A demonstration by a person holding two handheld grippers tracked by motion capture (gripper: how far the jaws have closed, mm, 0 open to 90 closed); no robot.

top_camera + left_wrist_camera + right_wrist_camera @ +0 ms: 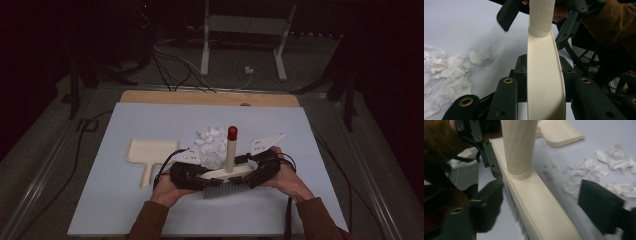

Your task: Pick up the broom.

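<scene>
A cream brush (227, 173) with grey bristles stands on the mat, its upright handle (230, 150) topped by a red cap. My left gripper (192, 175) is shut on the left end of the brush head (545, 87), one jaw on each long side. My right gripper (257, 172) straddles the other end of the head (536, 200). One of its jaws sits close by the bristles and the other stands clear off to the side, so it is open (544, 205). Behind the brush lie crumpled white paper scraps (210, 145) and a cream dustpan (150, 155).
A pale blue mat (125, 210) covers the table, with a wooden edge at the back. Cables trail off both sides. The paper scraps (609, 162) spread just beyond the brush, and the dustpan (559, 132) lies past them. Metal stand legs and wires are on the floor behind.
</scene>
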